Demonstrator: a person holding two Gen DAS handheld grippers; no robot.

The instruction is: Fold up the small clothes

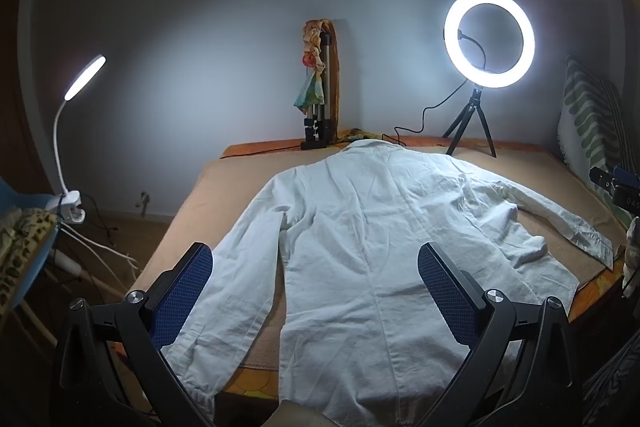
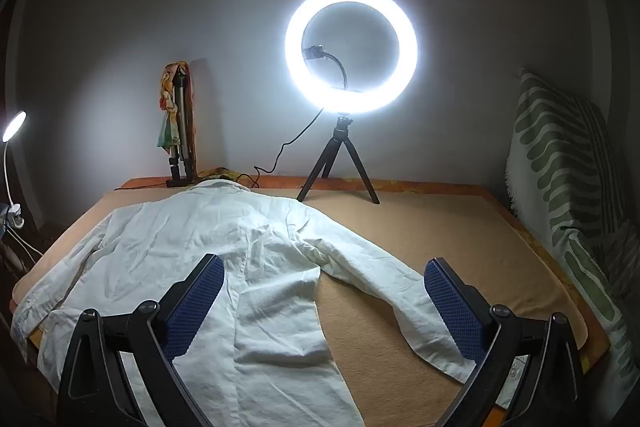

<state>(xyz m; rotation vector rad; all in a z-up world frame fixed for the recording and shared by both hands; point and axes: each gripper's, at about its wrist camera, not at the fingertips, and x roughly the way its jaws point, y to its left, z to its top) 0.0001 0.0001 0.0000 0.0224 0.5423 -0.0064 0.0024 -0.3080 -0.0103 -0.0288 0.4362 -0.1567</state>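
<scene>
A white long-sleeved shirt [image 1: 360,227] lies flat, back side up, on a tan blanket [image 1: 240,179], collar at the far end, both sleeves spread out. My left gripper [image 1: 316,267] is open and empty, hovering above the shirt's lower body and left sleeve. In the right wrist view the same shirt [image 2: 200,247] lies left of centre with its right sleeve [image 2: 380,287] stretched toward the near right. My right gripper [image 2: 324,283] is open and empty above that sleeve and the shirt's right side. The right gripper's body shows at the left view's right edge [image 1: 616,183].
A lit ring light on a small tripod [image 2: 348,55] stands at the bed's far edge, with a cable. A folded tripod with a colourful cloth [image 2: 178,131] leans on the wall. A clip lamp [image 1: 80,79] is left. A striped cushion [image 2: 560,167] is right.
</scene>
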